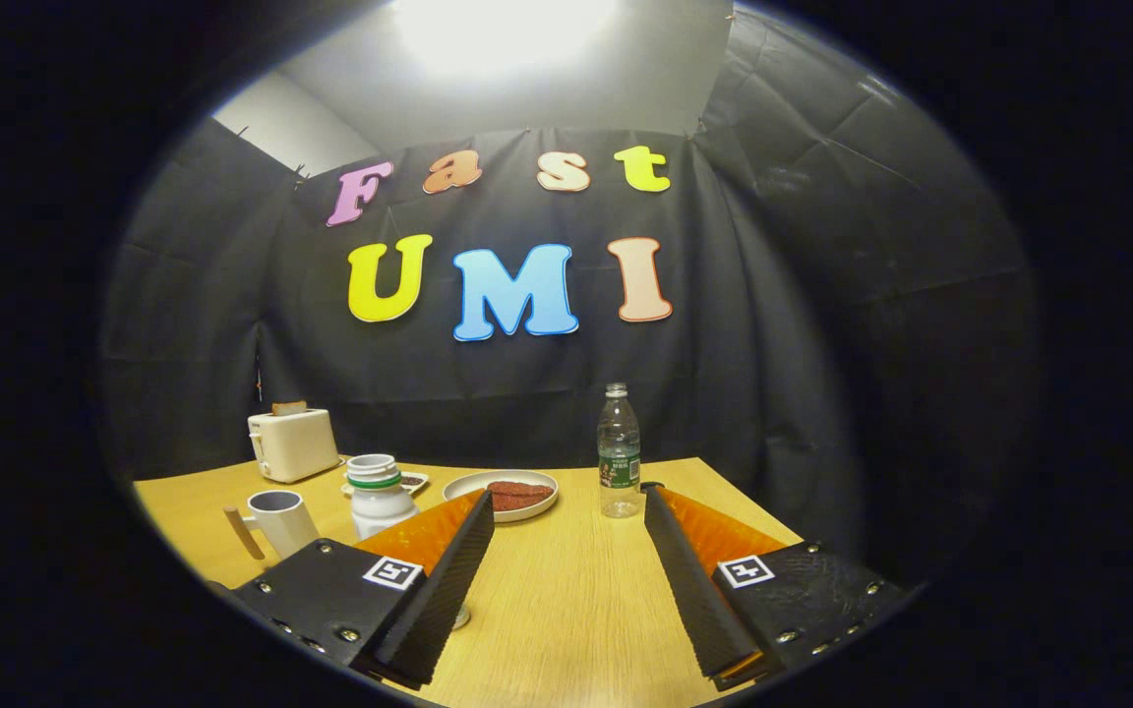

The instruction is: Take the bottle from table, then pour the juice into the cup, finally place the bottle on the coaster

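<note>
- Pale wood grain is seen across the table, which is backed by the black cloth wall.
- The gripper is held above the table's near edge with its fingers spread wide apart; nothing is clamped between them.
- A clear plastic bottle with a green label is stood upright towards the far right corner of the table, just ahead of the right fingertip and slightly inside it.
- A round plate carrying something reddish-brown is set near the far edge, beyond the gap between the fingers and just beside the left fingertip.
- A white jar with a green band is placed left of the plate, partly hidden by the left finger.
- A white cup with a wooden handle is found by the left edge of the table, beside the left finger.
- A cream toaster is positioned at the far left corner.
- A small dish is seen behind the jar; its contents cannot be told.
</note>
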